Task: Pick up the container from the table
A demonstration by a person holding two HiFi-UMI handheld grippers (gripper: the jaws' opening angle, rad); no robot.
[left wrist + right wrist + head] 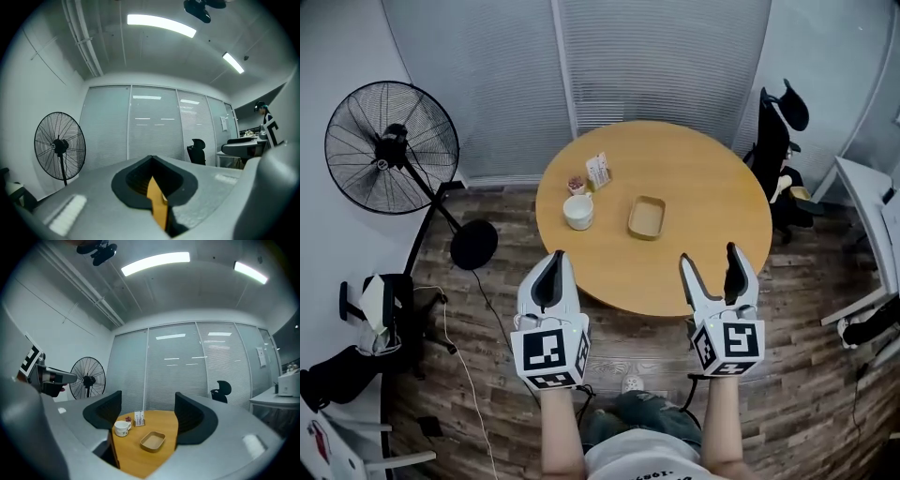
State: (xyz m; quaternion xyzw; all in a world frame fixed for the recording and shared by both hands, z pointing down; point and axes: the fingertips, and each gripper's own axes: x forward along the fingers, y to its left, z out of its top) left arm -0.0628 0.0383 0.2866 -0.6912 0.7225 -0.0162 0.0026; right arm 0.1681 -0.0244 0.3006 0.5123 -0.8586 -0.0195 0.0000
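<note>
The container [647, 217] is a shallow tan rectangular tray lying near the middle of the round wooden table [703, 178]. It appears empty. Both grippers hover level in front of the table's near edge, well short of the tray. My right gripper [710, 255] is open with nothing between its jaws, and in the right gripper view the container [153, 441] shows through the gap of the right gripper [147, 404]. My left gripper [553, 267] has its jaws closed together. In the left gripper view, the left gripper [152, 161] leaves only a thin sliver of tabletop visible.
A white cup [578, 211] stands left of the tray, with a small card holder [598, 171] and a little dish [576, 184] behind it. A standing fan [391, 147] is at the left, an office chair [773, 141] at the right, and a desk edge [862, 187] beyond it.
</note>
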